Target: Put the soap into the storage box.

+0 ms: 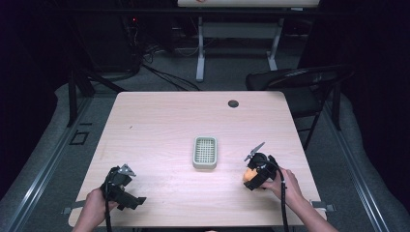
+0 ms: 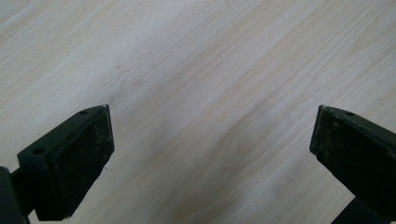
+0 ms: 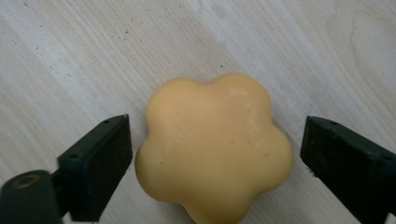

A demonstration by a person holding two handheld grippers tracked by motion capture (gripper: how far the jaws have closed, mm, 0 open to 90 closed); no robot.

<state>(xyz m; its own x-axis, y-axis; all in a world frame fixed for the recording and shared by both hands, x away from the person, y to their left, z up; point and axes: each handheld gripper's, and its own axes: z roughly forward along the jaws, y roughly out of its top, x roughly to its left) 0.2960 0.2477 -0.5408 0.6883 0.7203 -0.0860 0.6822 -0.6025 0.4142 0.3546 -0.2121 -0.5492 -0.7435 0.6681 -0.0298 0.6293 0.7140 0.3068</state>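
Down at the near right of the counter (image 1: 159, 121), the right tool (image 3: 215, 158) sits low over a yellow flower-shaped soap (image 3: 212, 151), and from the right gripper view the picture is plain: the jaws are spread wide with the soap lying between them, flat on the wood. The left jaw stands just beside the soap's edge, perhaps touching it, hard to call; the right jaw is a little apart from it, a sliver of bare wood showing. No pinch on it at this moment. From the high view the soap peeks out as an orange-yellow patch (image 1: 249, 175) under that tool (image 1: 251, 178), the person's right hand (image 1: 285, 182) wrapped around the grip behind it. A pale green soap dish (image 1: 205, 152) with a slatted grid rests near the counter's middle, apart from the soap, off to its left. Over at the near left, the left tool (image 2: 212, 140) is held by the left hand (image 1: 94, 203), jaws spread wide, nothing but wood grain between them.
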